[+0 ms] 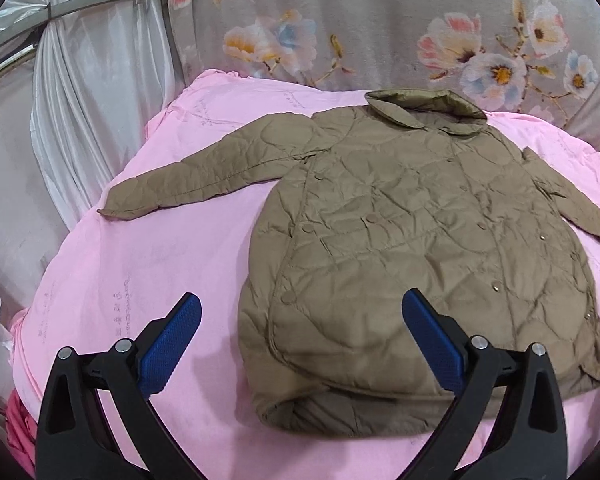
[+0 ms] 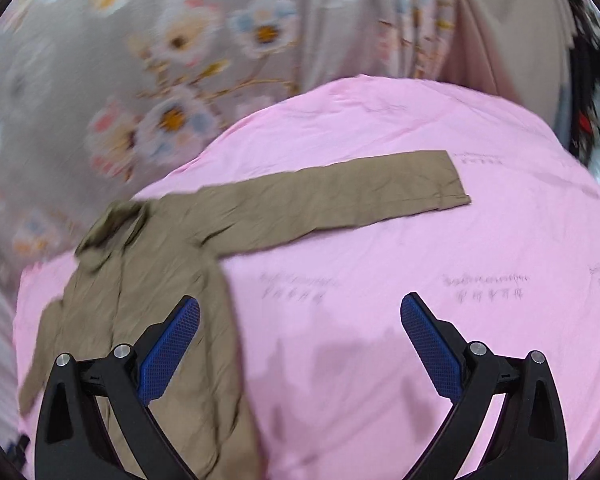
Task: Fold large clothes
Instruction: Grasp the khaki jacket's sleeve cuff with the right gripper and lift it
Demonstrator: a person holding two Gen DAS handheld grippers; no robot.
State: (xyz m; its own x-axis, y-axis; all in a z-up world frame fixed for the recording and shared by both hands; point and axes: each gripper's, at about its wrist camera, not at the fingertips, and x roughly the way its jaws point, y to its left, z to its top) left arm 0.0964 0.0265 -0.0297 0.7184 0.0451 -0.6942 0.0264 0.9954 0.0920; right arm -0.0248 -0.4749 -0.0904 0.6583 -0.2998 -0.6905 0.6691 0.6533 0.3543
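jacket (image 1: pixel 400 248) lying flat ahead of left gripper (image 1: pixel 300 312) | both jaws gaping, right gripper (image 2: pixel 300 312) included | right view blurring, far sleeve cropped

A pink sheet (image 1: pixel 148 264) printed with faint lettering fills the lower frame; grey floral fabric (image 1: pixel 380 28) spans the top, white satin drapes (image 1: pixel 96 92) at upper left.
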